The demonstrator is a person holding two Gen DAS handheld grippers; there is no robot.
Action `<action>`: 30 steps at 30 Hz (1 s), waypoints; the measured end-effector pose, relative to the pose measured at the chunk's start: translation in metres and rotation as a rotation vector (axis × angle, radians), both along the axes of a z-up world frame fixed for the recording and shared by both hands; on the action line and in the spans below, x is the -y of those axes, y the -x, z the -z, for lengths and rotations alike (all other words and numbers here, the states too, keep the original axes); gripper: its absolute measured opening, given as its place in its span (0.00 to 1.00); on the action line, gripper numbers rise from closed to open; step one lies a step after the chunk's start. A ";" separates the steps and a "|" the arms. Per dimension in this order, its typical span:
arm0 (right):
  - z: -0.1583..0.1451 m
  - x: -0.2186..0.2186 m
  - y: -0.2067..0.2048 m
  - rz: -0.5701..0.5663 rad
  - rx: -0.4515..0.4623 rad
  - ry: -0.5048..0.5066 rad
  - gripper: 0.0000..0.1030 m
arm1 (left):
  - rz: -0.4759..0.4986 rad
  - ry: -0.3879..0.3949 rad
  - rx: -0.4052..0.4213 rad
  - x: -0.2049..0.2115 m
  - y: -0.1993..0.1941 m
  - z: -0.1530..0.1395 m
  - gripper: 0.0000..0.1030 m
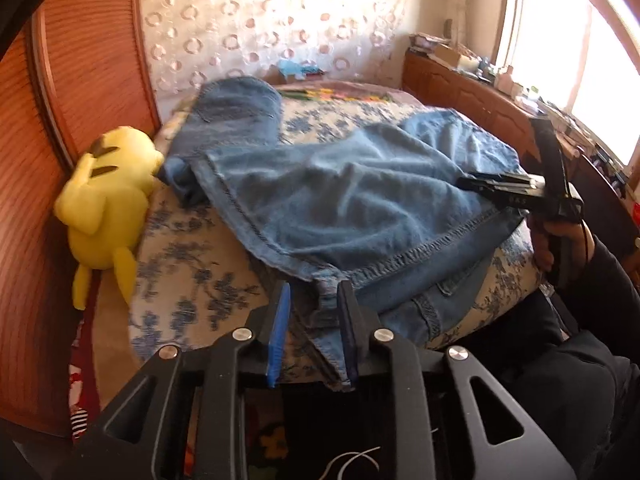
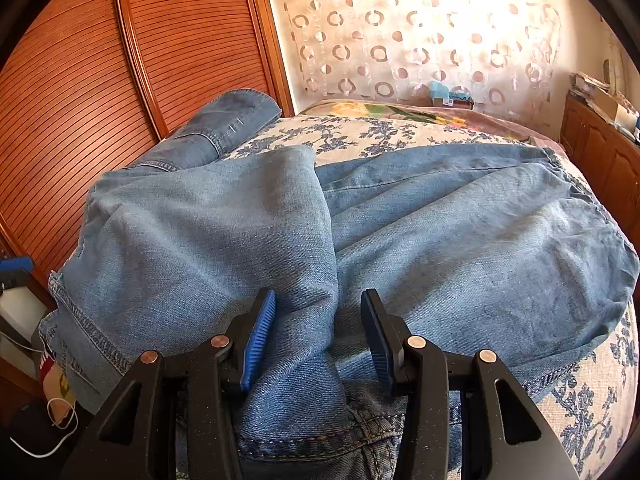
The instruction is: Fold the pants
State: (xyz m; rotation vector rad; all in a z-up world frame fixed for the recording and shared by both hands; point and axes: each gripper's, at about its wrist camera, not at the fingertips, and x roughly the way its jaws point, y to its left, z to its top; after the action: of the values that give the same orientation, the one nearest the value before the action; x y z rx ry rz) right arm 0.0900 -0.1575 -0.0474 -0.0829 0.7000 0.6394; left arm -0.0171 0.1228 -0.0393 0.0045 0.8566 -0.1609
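Light-blue denim pants (image 1: 340, 200) lie spread and partly doubled over on the floral bed cover (image 1: 188, 264). One leg end (image 1: 236, 108) reaches toward the far left. My left gripper (image 1: 315, 286) is at the near hem. A denim corner hangs between its blue pads (image 1: 280, 332), leaning on the right finger, and the jaws stand apart. My right gripper (image 2: 319, 294) rests open on the pants (image 2: 460, 240) near the waistband (image 2: 360, 428). A folded ridge of leg (image 2: 312, 320) runs between its fingers and touches only the left pad (image 2: 260, 332). The left wrist view shows that right gripper (image 1: 466, 182) in a person's hand (image 1: 544, 240).
A yellow plush toy (image 1: 108, 200) lies at the bed's left edge against ribbed wooden wardrobe doors (image 1: 80, 60). A wooden cabinet (image 1: 460, 88) with clutter on top runs along the right under a bright window (image 1: 580, 40). A patterned curtain (image 2: 400, 40) hangs behind the bed.
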 end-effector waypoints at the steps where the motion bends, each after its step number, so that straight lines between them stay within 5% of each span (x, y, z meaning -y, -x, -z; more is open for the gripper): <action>1: 0.000 0.000 0.000 0.000 0.000 0.000 0.45 | 0.007 0.005 -0.007 0.002 -0.002 0.003 0.24; 16: 0.001 0.000 0.000 0.000 0.000 -0.003 0.45 | -0.027 0.068 -0.088 0.003 -0.036 0.047 0.24; 18: 0.001 0.001 -0.001 0.000 -0.002 -0.004 0.45 | -0.016 0.084 -0.049 0.004 -0.032 0.043 0.24; 20: 0.001 0.000 0.000 0.001 -0.002 -0.004 0.45 | 0.013 0.090 -0.024 0.008 -0.027 0.038 0.08; 30: -0.003 -0.001 0.002 -0.029 0.002 0.012 0.45 | 0.056 0.126 0.084 0.000 0.016 -0.013 0.06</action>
State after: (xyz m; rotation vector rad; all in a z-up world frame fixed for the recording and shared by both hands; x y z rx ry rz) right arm 0.0881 -0.1569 -0.0441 -0.1047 0.7015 0.6631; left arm -0.0330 0.1231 -0.0265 -0.0821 0.7620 -0.2655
